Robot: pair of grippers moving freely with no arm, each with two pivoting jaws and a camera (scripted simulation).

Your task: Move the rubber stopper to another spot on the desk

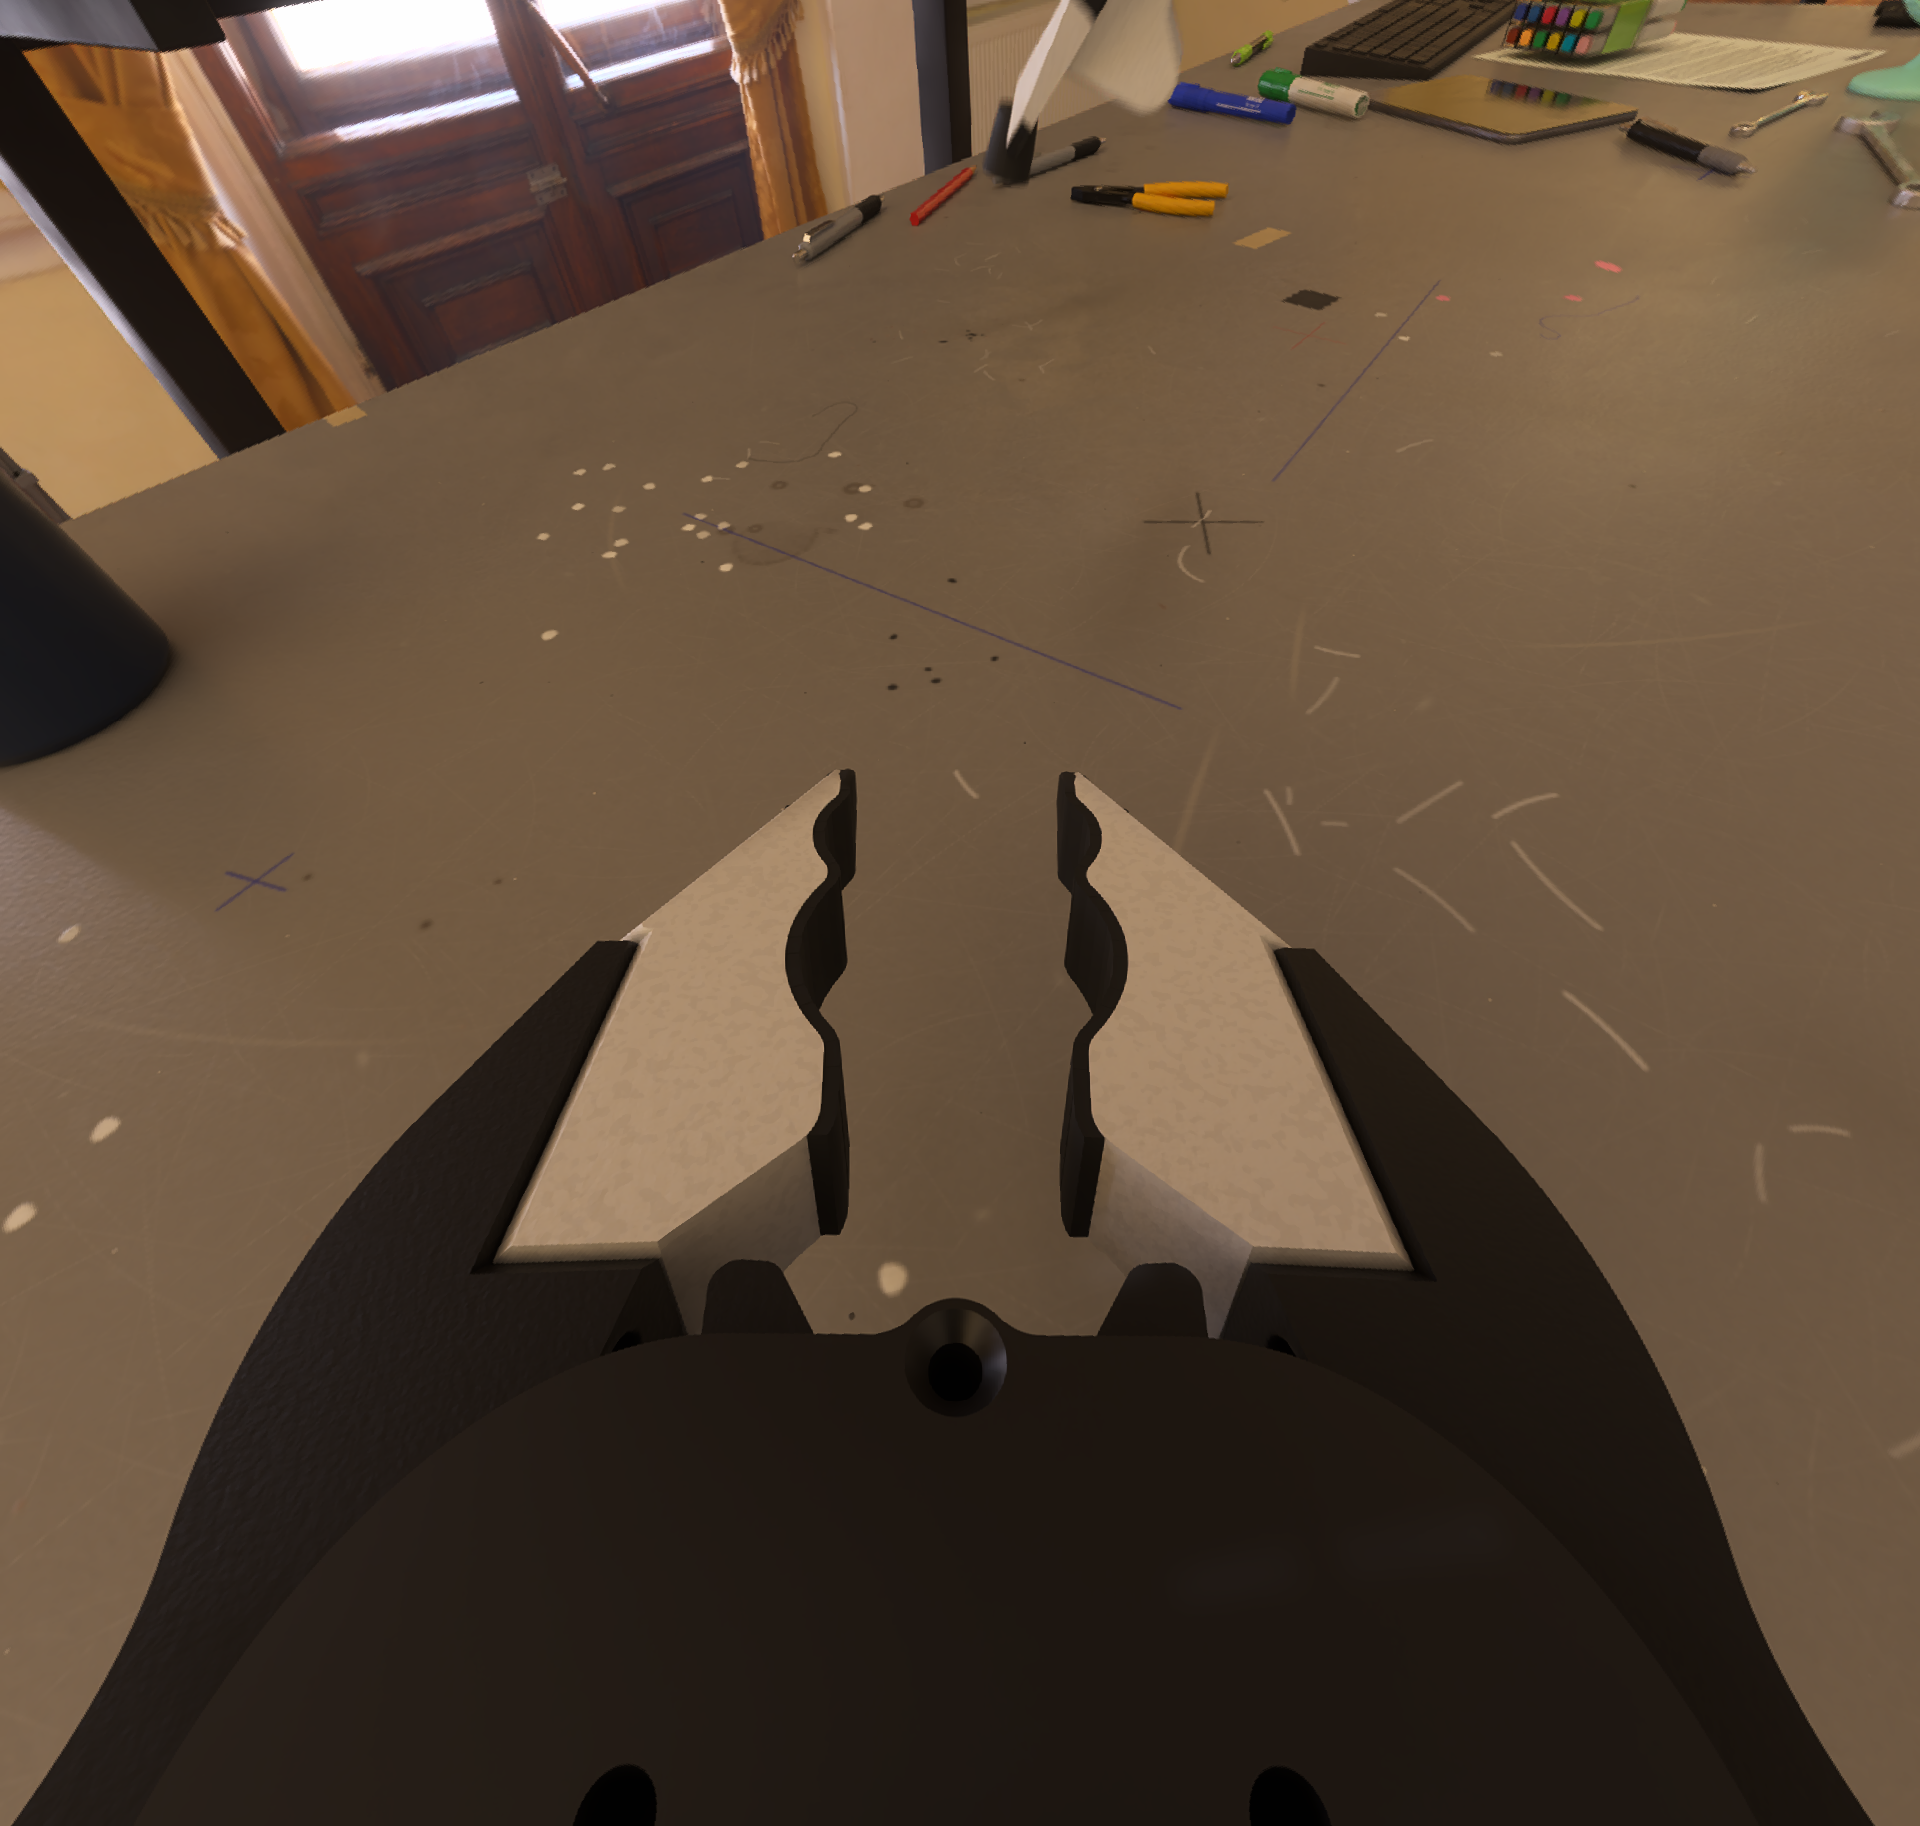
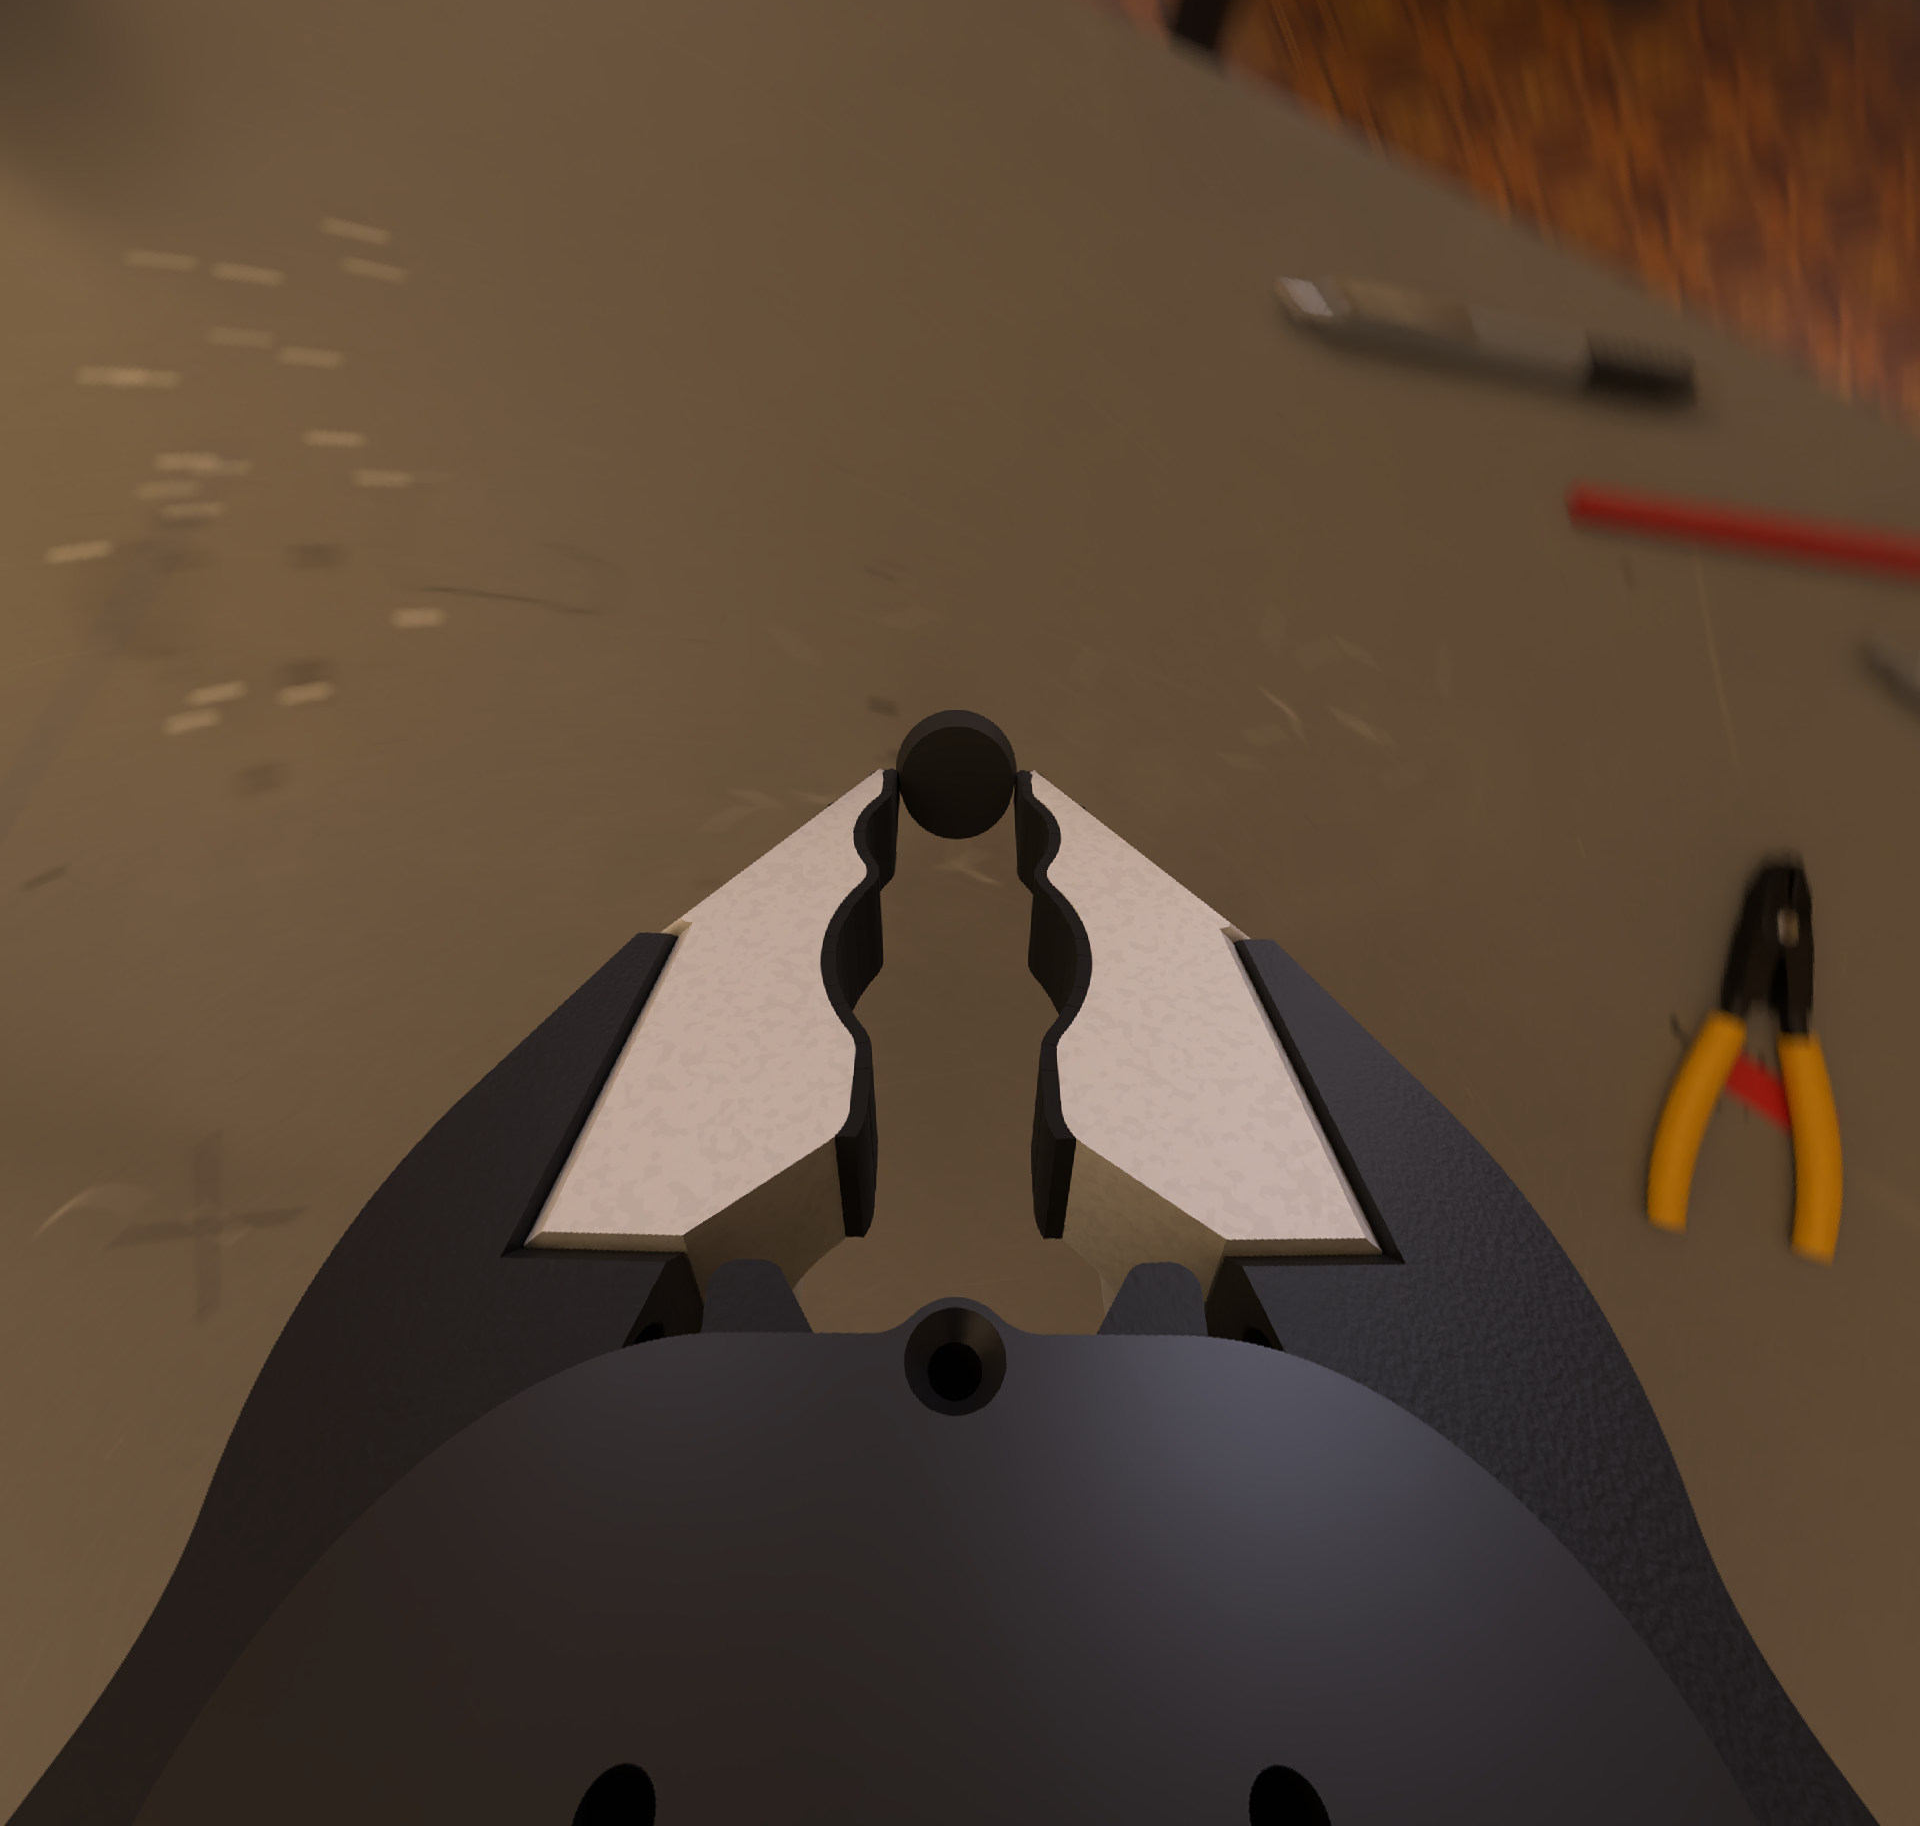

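The black rubber stopper was pinched between the tips of the right gripper, near the desk's far edge beside yellow-handled pliers. The left gripper was held apart, empty.

Two matching two-finger grippers, matte black with pale speckled fingers

The left gripper is showing a domed, finely textured black housing, a recessed round screw hole at centre front and two dark round openings near the lower edge. Each finger is presenting a wedge-shaped, off-white speckled plate edged inside by a wavy black rubber pad. The right gripper is displaying identical construction, its housing carrying a faint bluish sheen.
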